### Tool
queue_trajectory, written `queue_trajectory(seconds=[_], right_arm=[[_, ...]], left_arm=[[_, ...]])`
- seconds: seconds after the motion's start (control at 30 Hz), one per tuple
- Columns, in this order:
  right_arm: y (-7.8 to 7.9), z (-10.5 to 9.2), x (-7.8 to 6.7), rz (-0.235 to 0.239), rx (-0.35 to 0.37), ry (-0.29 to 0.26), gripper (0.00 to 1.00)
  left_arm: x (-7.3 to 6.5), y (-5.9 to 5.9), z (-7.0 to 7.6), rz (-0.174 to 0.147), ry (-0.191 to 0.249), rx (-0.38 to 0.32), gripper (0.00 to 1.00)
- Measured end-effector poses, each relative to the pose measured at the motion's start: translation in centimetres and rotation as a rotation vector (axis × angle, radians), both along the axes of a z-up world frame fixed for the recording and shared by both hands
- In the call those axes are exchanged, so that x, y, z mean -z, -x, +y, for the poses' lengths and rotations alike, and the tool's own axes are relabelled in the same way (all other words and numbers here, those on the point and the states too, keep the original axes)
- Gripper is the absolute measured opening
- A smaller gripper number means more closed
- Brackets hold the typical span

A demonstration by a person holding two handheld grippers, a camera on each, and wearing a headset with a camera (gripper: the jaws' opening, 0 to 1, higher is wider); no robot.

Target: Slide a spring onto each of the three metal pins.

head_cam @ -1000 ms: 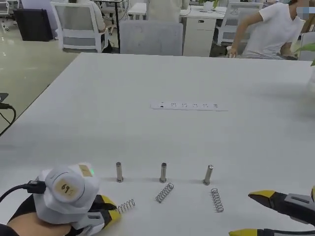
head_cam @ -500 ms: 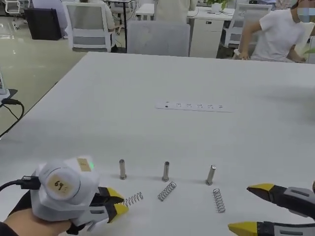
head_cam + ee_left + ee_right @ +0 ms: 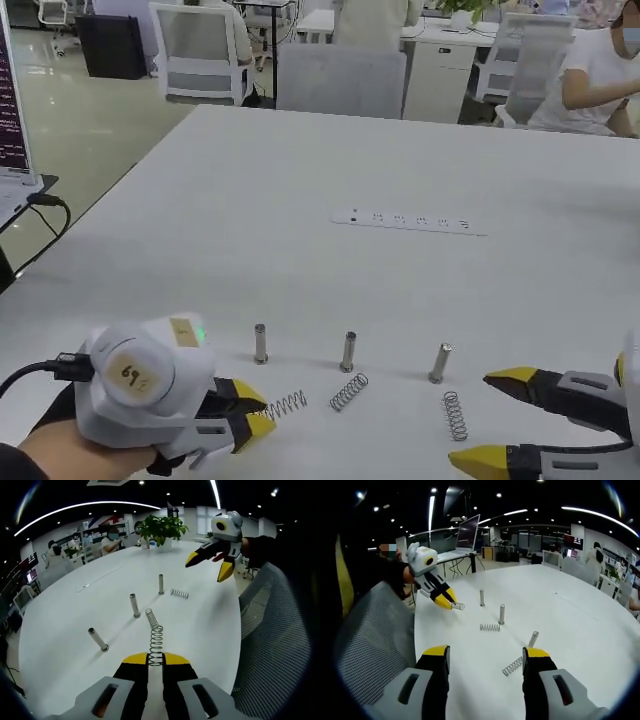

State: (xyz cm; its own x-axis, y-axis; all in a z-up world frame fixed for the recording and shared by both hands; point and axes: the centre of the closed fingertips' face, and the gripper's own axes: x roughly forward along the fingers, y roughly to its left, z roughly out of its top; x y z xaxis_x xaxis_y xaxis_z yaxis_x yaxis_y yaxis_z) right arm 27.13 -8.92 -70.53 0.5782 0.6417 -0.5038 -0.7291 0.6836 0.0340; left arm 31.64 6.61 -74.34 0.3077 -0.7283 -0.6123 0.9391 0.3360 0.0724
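Just on the near side of the left pin [image 3: 261, 343], the left hand-held gripper [image 3: 243, 415] is clenched on one end of a spring [image 3: 285, 403], free end outward, likely for threading onto that pin; the right hand-held gripper [image 3: 470, 420] hangs released, well right of it.

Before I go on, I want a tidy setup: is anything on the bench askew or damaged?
The rightmost metal pin seems to lean slightly to the right, while the middle pin and left pin stand straighter. That may only be camera perspective. Nothing else stands out.
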Motion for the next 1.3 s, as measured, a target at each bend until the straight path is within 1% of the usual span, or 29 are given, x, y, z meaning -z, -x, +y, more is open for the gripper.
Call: queue_trajectory(seconds=[0.1,0.3,0.53,0.87,1.03,1.13,1.3], right_arm=[[-0.3,0.7,-0.5,-0.01,-0.023,-0.002,0.56],[-0.7,2.0,-0.9,-0.018,-0.061,-0.006,0.55],[-1.0,3.6,-0.9,-0.019,-0.106,0.0,0.54],[-0.9,5.5,-1.0,-0.018,-0.17,0.001,0.51],[-0.7,6.1,-1.1,-0.014,-0.189,-0.007,0.5],[-0.5,6.6,-1.3,-0.013,-0.203,-0.022,0.49],[-0.2,7.1,-1.3,-0.008,-0.221,-0.02,0.47]], left_arm=[[-0.3,0.1,-0.2,-0.008,-0.003,0.013,0.02],[-0.8,0.3,-0.7,-0.02,-0.002,0.035,0.02],[-1.3,0.8,-1.4,-0.031,-0.002,0.06,0.02],[-2.0,1.7,-2.2,-0.041,0.008,0.089,0.02],[-2.3,2.1,-2.6,-0.045,0.014,0.105,0.02],[-2.4,2.3,-2.8,-0.046,0.017,0.113,0.02],[-2.7,2.8,-3.2,-0.052,0.023,0.128,0.02]])
